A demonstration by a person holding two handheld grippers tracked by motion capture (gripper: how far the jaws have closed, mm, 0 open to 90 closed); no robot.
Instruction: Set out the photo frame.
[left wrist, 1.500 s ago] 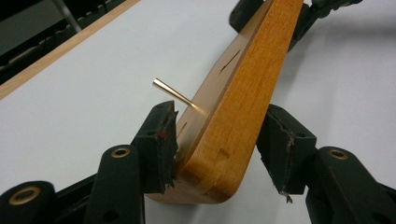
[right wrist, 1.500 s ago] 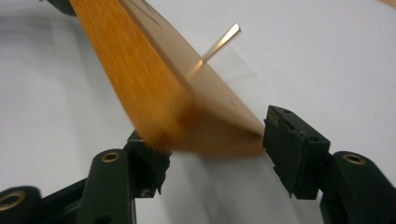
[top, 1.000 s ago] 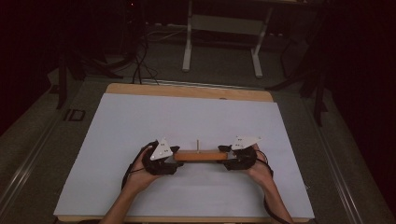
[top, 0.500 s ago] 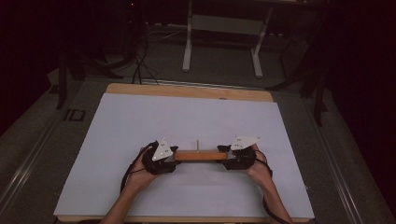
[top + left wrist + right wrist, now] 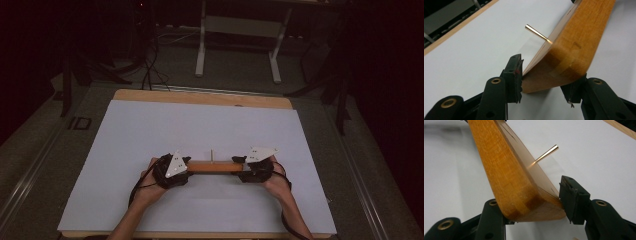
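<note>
In the high view, a wooden block [image 5: 214, 166] lies on the white table [image 5: 150, 130], close to the person's edge. A thin peg [image 5: 212, 154] stands up from the middle of the block. The left hand-held gripper [image 5: 186, 166] is at the left end of the block. The right hand-held gripper [image 5: 241, 168] is at the right end. The block sits between the two, end to end. A hand holds each hand-held gripper from behind.

In the left gripper view, the end of the wooden block [image 5: 564, 65] sits between the two black jaws of the left hand-held gripper [image 5: 544, 80]. Its jaws have just been closing. One pad [image 5: 515, 71] touches the flat face of the block. The other jaw touches the far edge. So it grips the block. The peg [image 5: 537, 33] sticks out of the block's face, farther along.

In the right gripper view, the other end of the wooden block [image 5: 524, 197] sits between the jaws of the right hand-held gripper [image 5: 534, 206]. These jaws have just been closing too. One pad [image 5: 570, 197] rests against the corner of the block. The other jaw is under the block's edge and touches it. It grips the block as well. The peg [image 5: 546, 152] points out over the white table [image 5: 599, 157].
</note>
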